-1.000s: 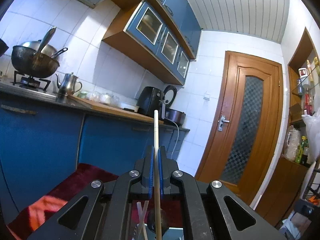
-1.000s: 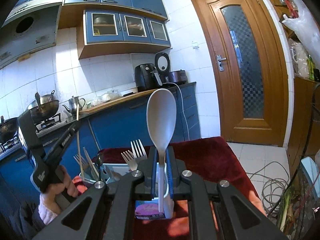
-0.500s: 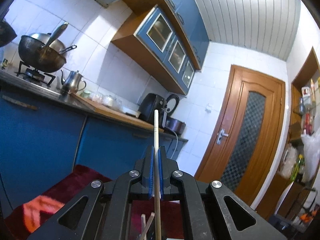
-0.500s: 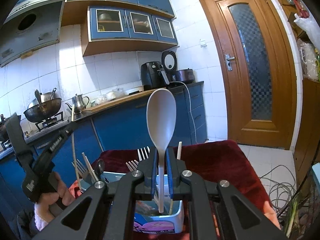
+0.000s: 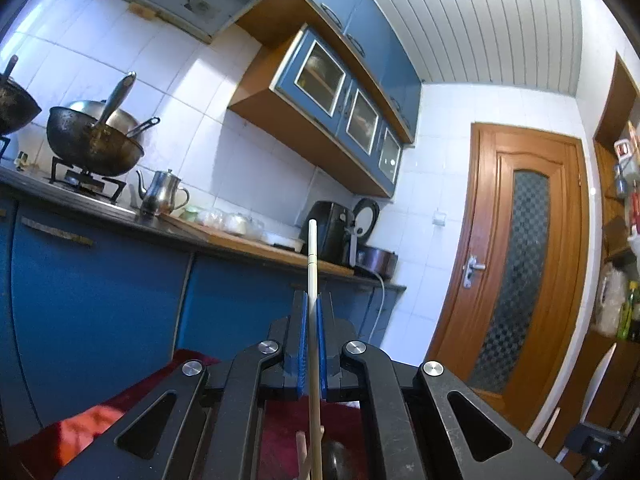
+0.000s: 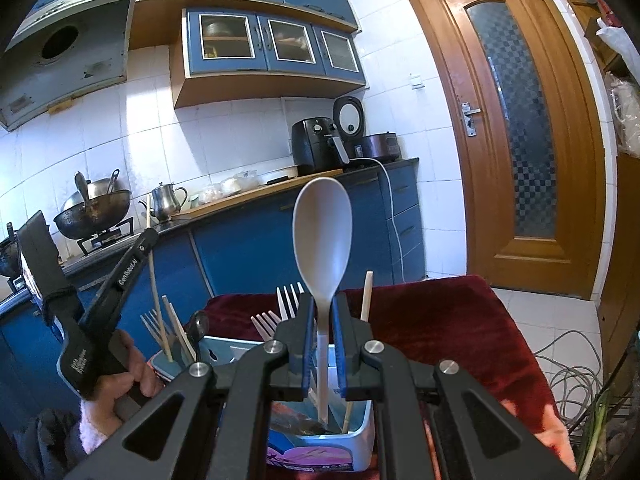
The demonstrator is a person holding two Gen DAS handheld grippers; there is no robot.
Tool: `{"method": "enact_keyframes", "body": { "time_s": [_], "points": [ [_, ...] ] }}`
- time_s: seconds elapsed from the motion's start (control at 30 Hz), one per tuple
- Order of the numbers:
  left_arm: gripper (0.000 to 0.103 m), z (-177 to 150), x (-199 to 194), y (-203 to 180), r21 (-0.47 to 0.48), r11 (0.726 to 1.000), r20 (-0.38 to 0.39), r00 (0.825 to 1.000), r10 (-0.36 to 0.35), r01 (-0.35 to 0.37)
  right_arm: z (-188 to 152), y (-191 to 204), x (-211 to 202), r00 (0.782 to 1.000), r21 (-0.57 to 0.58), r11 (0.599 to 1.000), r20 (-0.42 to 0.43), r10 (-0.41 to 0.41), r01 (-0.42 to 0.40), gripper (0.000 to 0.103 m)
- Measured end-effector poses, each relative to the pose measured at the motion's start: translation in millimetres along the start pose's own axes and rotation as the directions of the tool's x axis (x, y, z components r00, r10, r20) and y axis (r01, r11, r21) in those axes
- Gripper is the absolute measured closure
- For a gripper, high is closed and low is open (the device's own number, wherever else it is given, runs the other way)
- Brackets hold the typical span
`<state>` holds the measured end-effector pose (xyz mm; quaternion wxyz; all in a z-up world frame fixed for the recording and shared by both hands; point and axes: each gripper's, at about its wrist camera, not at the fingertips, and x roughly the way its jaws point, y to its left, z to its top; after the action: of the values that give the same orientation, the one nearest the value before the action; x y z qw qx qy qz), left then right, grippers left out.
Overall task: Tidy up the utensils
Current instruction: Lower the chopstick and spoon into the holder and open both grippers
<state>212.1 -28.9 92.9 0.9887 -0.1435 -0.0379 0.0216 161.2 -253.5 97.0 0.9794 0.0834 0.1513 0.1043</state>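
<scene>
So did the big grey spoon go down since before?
Yes. The grey spoon has come down: its handle tip now reaches inside the white tub, which earlier sat lower and farther below it.

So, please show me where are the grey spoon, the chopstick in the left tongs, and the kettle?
grey spoon (image 6: 322, 224): right wrist view, middle of its bowl.
chopstick (image 5: 312, 264): left wrist view, shaft above the pads.
kettle (image 5: 162, 194): left wrist view, its body.

Take the holder (image 6: 362, 428) on the table (image 6: 460, 328) as your landmark: forks (image 6: 290, 300) and a chopstick (image 6: 366, 296) stand in it, the spoon (image 6: 322, 248) upright over its middle. Left of it your other chopstick (image 6: 154, 280) rises; behind it runs the counter (image 6: 240, 208).
</scene>
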Motion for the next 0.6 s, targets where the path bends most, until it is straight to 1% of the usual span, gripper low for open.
{"method": "enact_keyframes", "body": {
  "time_s": [0.1,0.27,0.37,0.6],
  "points": [
    [0.099,-5,-2,-3,0.025,1.0,-0.035,0.999,0.002,-0.001,-1,-2,3,1.0,0.005,1.0,-0.014,0.01,-0.01,0.092],
    [0.099,-5,-14,-5,0.064,0.998,-0.056,0.998,0.001,0.002,-3,-5,6,0.999,0.021,0.999,-0.034,0.03,-0.029,0.092],
    [0.099,-7,-21,-5,0.083,0.997,-0.083,0.997,-0.004,0.011,-6,-4,7,0.998,0.024,0.999,-0.046,0.036,-0.035,0.092],
    [0.099,-14,-28,-7,0.12,0.991,-0.174,0.984,-0.043,0.064,-11,1,11,0.997,-0.007,1.0,-0.075,0.021,-0.022,0.092]
  ]
}}
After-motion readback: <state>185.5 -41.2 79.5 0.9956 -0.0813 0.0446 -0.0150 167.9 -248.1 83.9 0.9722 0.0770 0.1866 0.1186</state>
